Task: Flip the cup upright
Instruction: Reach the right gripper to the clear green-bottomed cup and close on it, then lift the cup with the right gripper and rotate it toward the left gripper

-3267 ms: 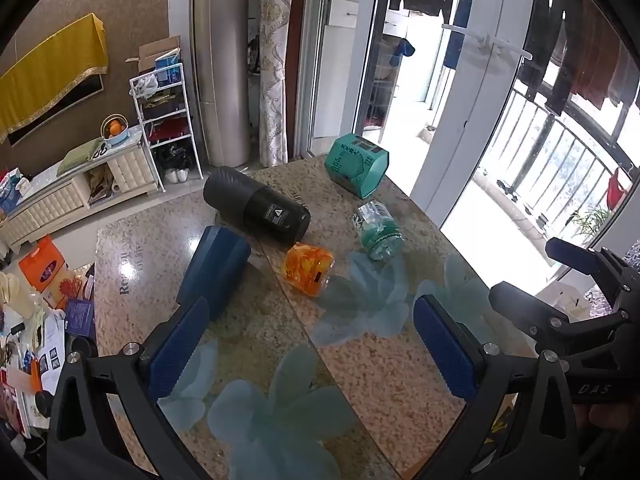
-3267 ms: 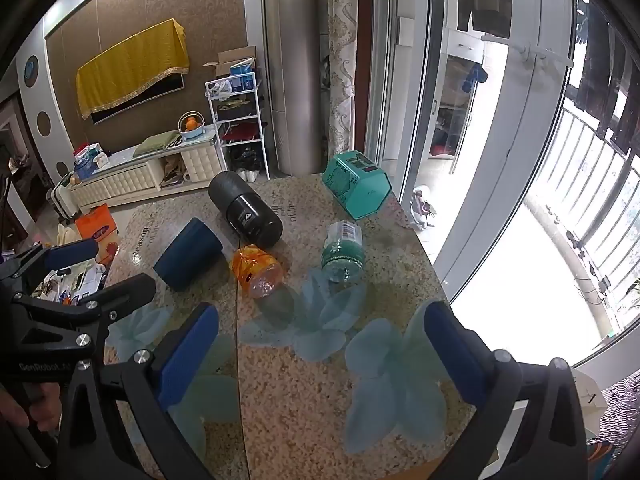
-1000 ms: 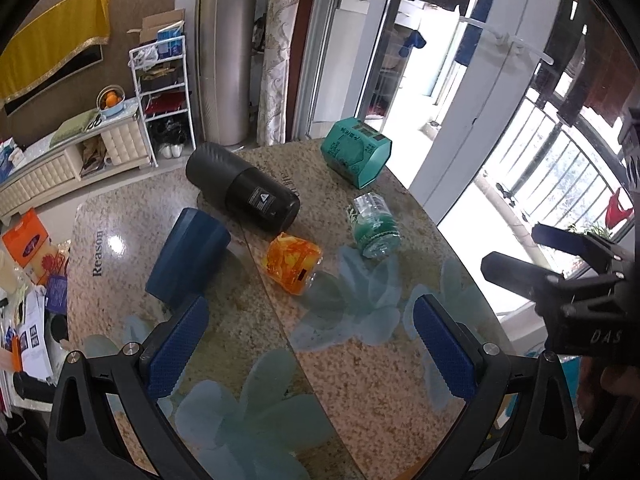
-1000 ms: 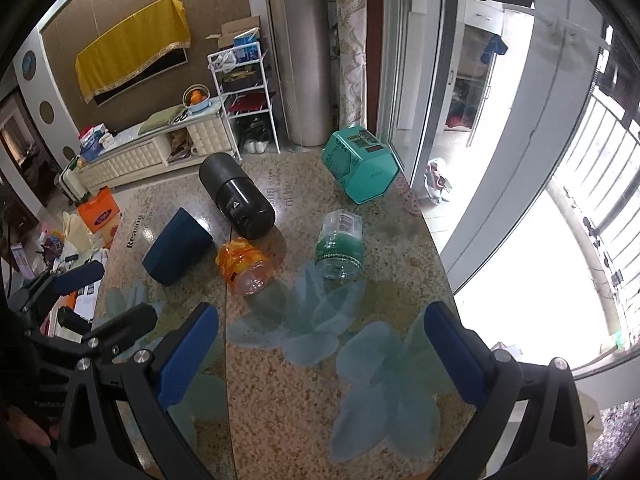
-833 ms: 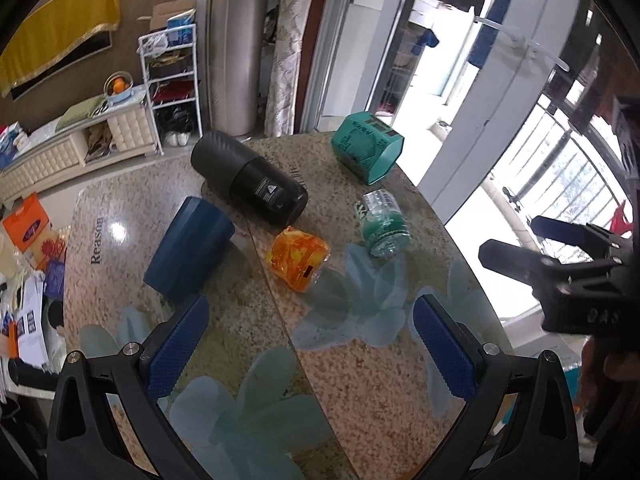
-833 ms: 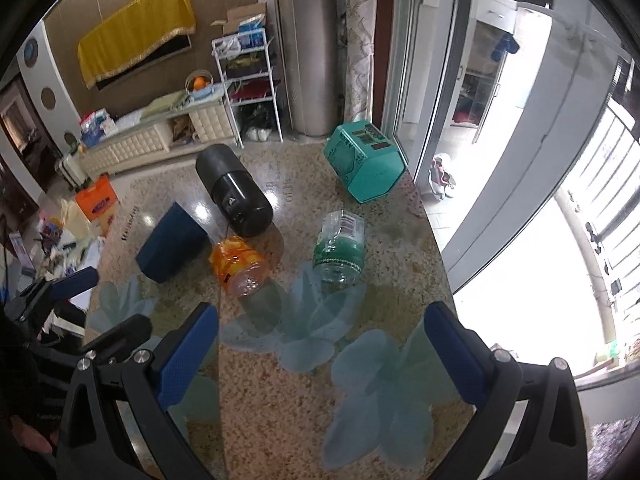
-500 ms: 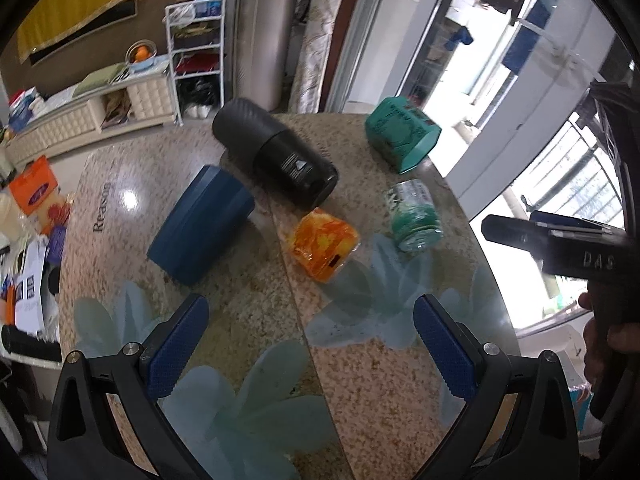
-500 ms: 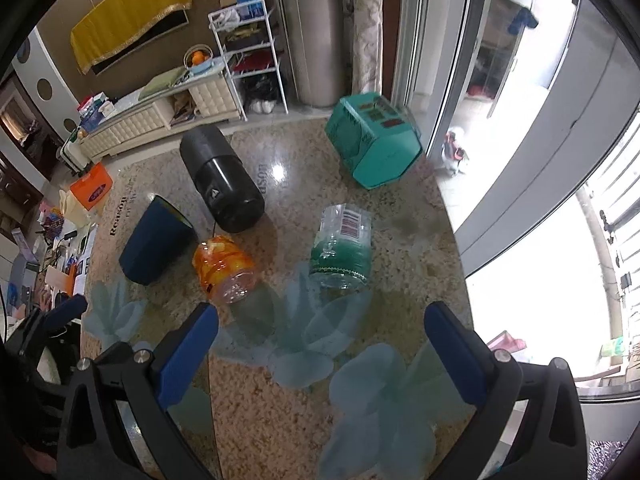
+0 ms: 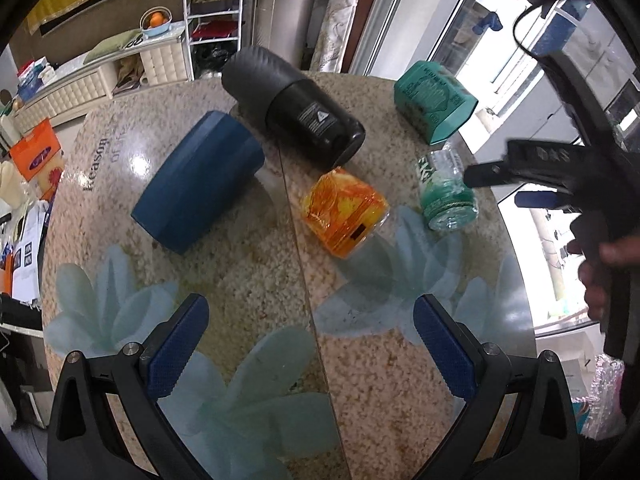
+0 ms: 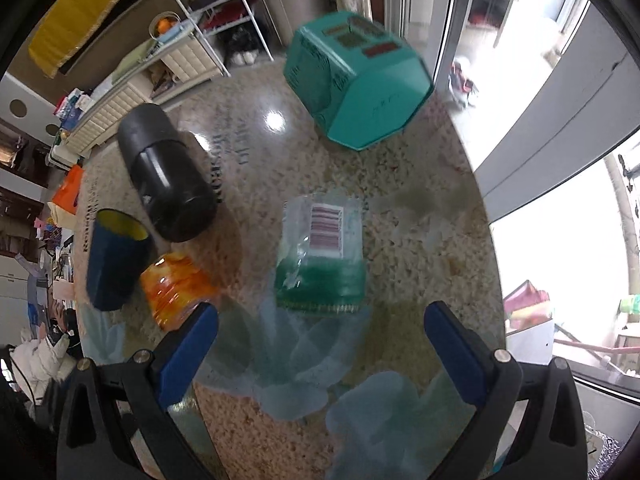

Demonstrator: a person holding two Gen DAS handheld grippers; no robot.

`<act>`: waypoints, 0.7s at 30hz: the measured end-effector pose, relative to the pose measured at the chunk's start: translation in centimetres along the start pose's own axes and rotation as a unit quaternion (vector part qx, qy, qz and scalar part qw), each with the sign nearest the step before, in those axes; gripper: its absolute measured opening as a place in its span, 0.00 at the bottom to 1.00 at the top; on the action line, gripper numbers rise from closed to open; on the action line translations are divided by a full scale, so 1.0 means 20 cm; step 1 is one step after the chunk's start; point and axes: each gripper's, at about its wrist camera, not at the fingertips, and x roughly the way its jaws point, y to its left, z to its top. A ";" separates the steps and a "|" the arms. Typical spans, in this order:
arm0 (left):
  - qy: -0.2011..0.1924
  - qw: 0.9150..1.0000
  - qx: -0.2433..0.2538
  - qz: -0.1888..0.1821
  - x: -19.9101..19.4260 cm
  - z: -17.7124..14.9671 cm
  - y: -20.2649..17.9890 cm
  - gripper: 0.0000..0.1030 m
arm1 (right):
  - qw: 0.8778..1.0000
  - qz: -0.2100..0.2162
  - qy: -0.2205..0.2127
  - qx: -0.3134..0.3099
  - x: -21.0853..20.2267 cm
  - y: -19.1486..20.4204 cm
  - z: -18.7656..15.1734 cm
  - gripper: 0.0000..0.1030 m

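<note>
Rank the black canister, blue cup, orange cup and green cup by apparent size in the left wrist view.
1-2. black canister and blue cup, too alike to rank
3. orange cup
4. green cup, though it lies farther off

Home living room, granite dining table (image 9: 248, 280), shoe rack (image 9: 216, 8), curtains (image 9: 340, 12); balcony doors (image 10: 540, 92)

Straight ahead of my right tongs (image 10: 321, 346) a cup (image 10: 320, 256) lies on its side on the table (image 10: 420, 184), with a box (image 10: 356, 80) further behind it. Off to the left of that cup sit a smaller cup (image 10: 176, 292), a tumbler (image 10: 114, 258) and a big cylinder (image 10: 168, 180), all tipped over.
</note>
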 end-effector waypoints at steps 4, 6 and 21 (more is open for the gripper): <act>0.006 1.000 -0.013 0.005 0.04 0.00 0.02 1.00 | 0.999 0.001 0.038 0.019 0.12 -0.02 0.08 1.00; 0.011 1.000 -0.019 0.011 0.07 -0.01 0.04 1.00 | 0.998 0.007 0.058 0.031 0.18 -0.04 0.10 1.00; 0.025 0.997 -0.062 0.028 0.11 -0.05 0.17 1.00 | 0.993 0.003 0.108 0.045 0.26 -0.01 0.15 0.61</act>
